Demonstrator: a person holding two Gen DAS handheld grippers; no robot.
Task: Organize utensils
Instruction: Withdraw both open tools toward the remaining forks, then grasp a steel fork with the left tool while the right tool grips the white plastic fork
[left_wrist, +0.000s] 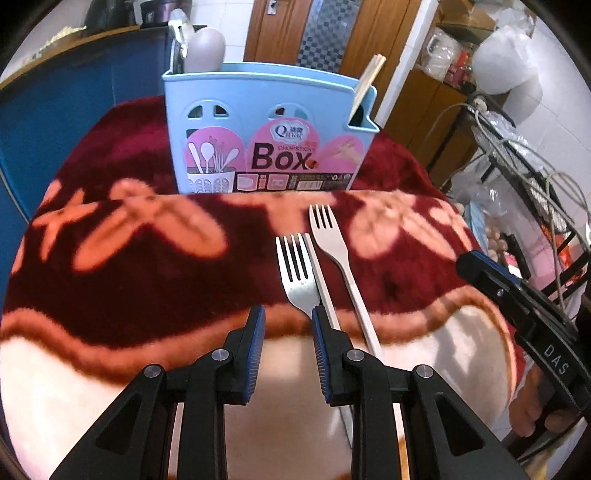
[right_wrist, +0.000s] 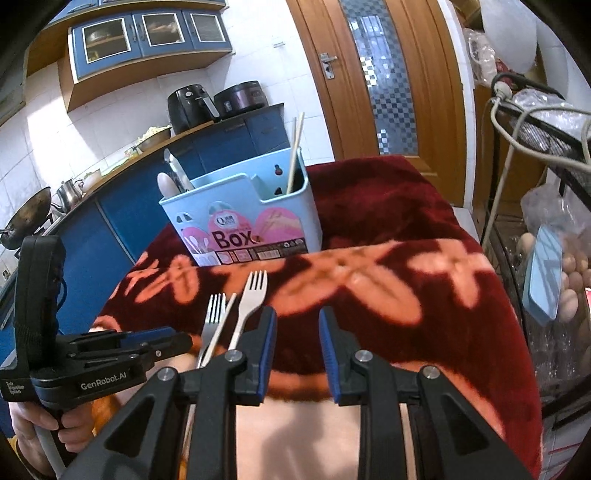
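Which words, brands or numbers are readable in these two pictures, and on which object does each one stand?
"Box": pink label on the blue utensil holder.
"CHOPSTICK": same label, above "Box"; its last letters are unclear.
"Q...": round logo on that label; the remainder is blurred.
Barcode and small print along the label's lower edge: too small.
"DAS": body of the right gripper.
"GenRobot.AI": body of the left gripper.
Small white lines beside it: too blurred.

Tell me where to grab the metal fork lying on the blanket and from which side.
Grip the metal fork at its narrow neck just below the tines, coming down from above with the left gripper. It lies flat, tines toward the blue box, with a chopstick tight against its right side.
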